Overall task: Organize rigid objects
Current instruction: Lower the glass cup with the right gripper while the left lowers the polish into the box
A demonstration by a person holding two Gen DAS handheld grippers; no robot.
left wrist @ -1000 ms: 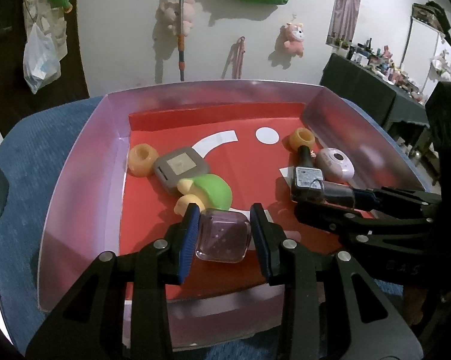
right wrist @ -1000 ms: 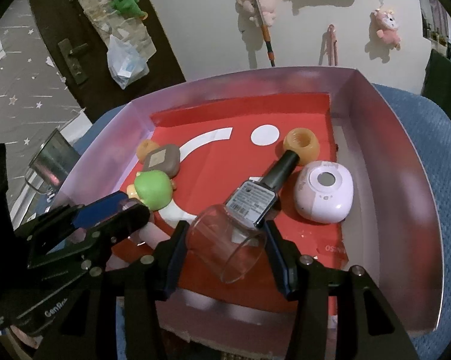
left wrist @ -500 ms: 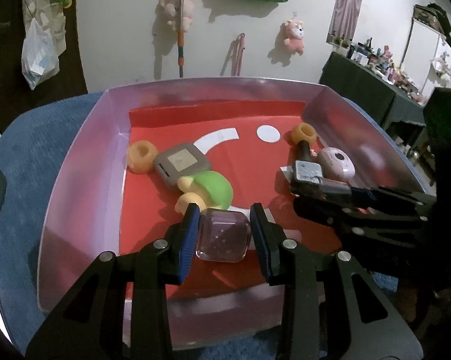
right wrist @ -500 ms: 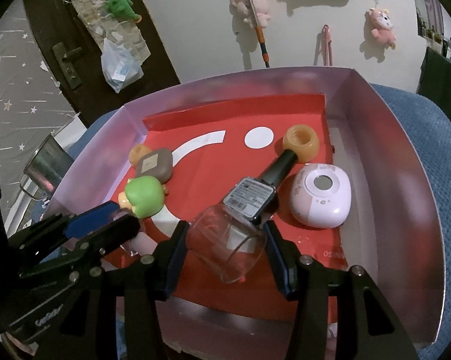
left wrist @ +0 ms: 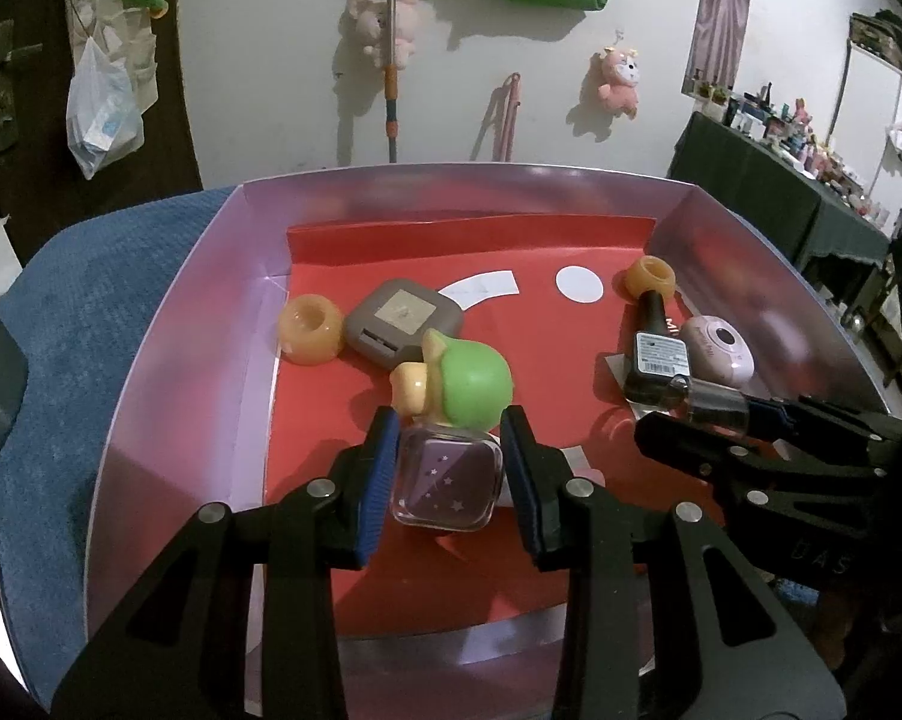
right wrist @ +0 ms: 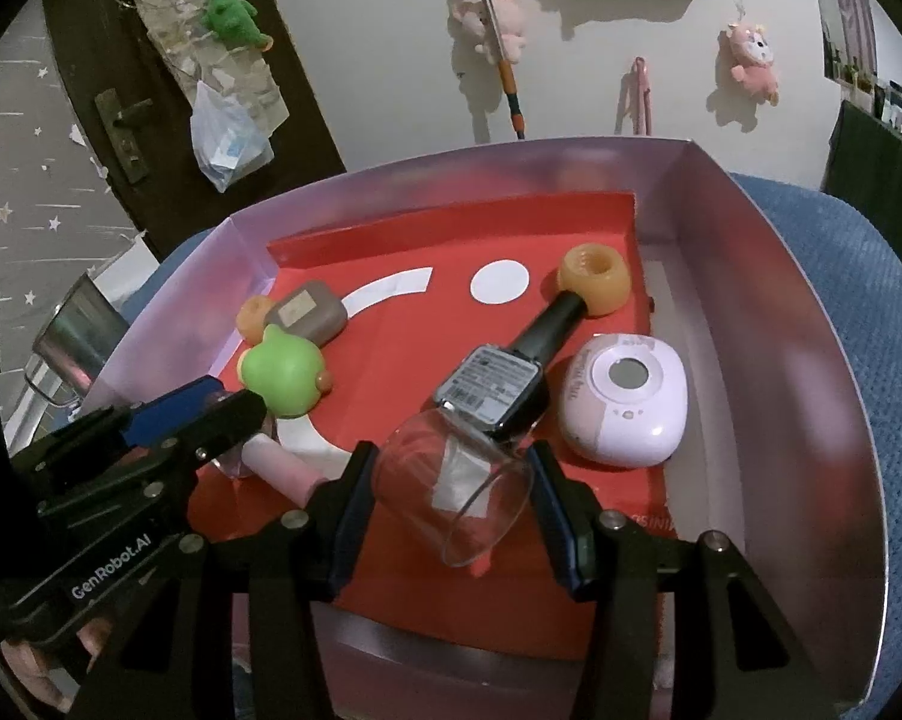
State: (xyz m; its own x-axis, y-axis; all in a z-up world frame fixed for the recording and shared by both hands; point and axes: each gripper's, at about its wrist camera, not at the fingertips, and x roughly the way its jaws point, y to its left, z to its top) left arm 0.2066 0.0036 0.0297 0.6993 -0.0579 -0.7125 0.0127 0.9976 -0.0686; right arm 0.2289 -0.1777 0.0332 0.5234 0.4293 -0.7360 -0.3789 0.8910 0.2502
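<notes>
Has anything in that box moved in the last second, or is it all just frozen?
Almost frozen. The left hand-held gripper stays clamped on the small clear bottle, the right hand-held gripper on the clear cup. The green toy and the other items keep their spots in the box.

in box [right wrist: 811,360] | left wall: ring [left wrist: 309,329], flat case [left wrist: 404,321], toy [left wrist: 469,381] | right wall: second ring [right wrist: 595,277], bottle [right wrist: 511,372], oval device [right wrist: 628,399]
</notes>
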